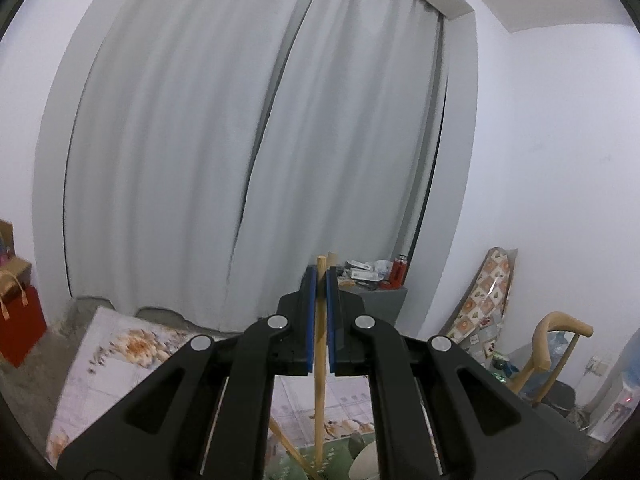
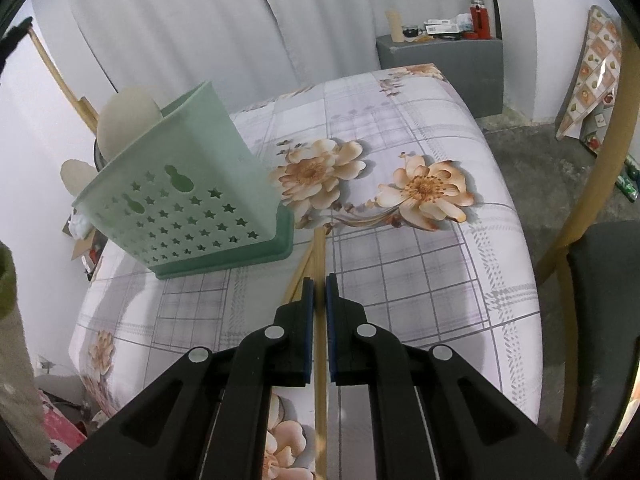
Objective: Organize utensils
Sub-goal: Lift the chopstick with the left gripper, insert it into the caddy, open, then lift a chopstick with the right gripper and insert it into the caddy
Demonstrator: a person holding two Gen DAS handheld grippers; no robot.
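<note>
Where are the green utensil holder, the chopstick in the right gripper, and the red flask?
green utensil holder [image 2: 188, 208], right wrist view, on its star-perforated front wall.
chopstick [image 2: 319, 256], right wrist view, on the shaft beyond the right gripper [image 2: 320, 280].
red flask [image 2: 480, 20], right wrist view, on its body.

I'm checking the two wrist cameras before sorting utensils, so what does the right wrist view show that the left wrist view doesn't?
Only the right wrist view shows the mint-green plastic utensil holder with star-shaped holes and the right gripper shut on a pale wooden chopstick.

Only the left wrist view shows the red paper gift bag and the left gripper shut on a light wooden stick.

Both show the flower-print tablecloth and grey curtains.
</note>
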